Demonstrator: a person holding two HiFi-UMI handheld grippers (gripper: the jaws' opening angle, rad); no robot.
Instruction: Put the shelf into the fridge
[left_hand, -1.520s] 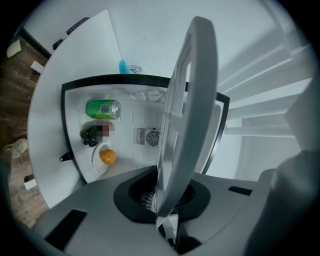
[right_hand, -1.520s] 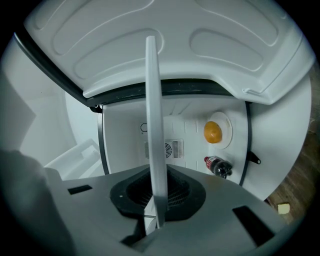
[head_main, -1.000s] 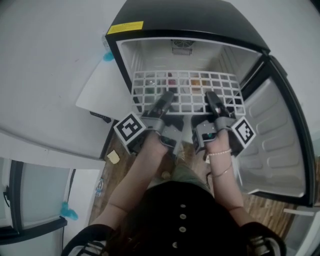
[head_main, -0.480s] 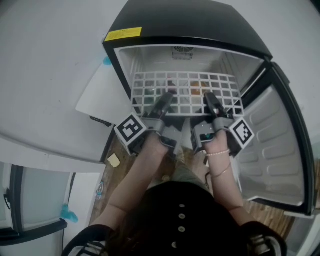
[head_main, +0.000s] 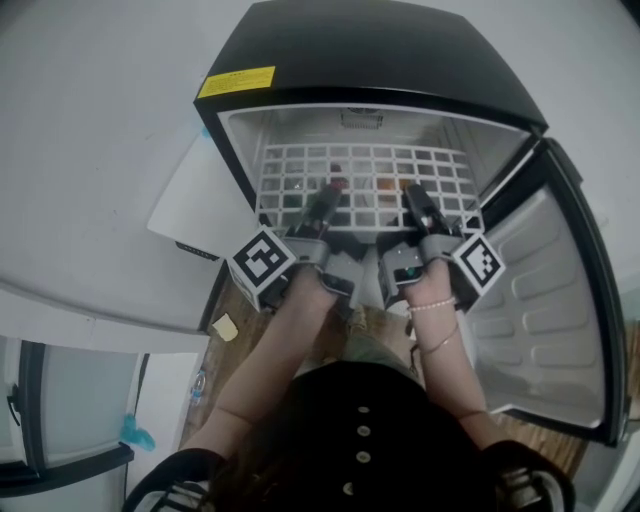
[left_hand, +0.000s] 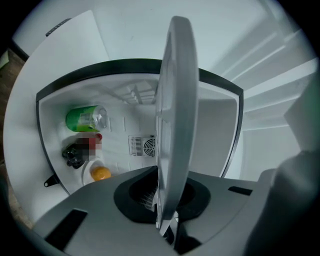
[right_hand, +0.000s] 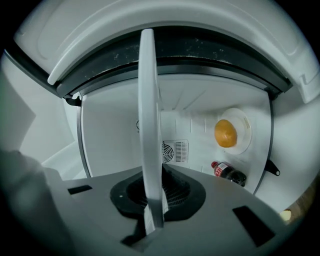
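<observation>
- Left gripper (head_main: 325, 200): grey body, dark jaws, black-and-white marker cube (head_main: 262, 264).
- Right gripper (head_main: 415, 200): same grey, with a like cube (head_main: 478, 262).
- Black top (head_main: 360, 410) with a row of small buttons (head_main: 365, 433).
- Pale bead bracelet (head_main: 435, 305) on the right wrist.

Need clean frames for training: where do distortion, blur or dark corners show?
Head view: fisheye bows the fridge edges, light even. Left gripper view: shelf blurred close to the lens, corners black. Right gripper view: same near blur, yet orange and bottle look sharp.
</observation>
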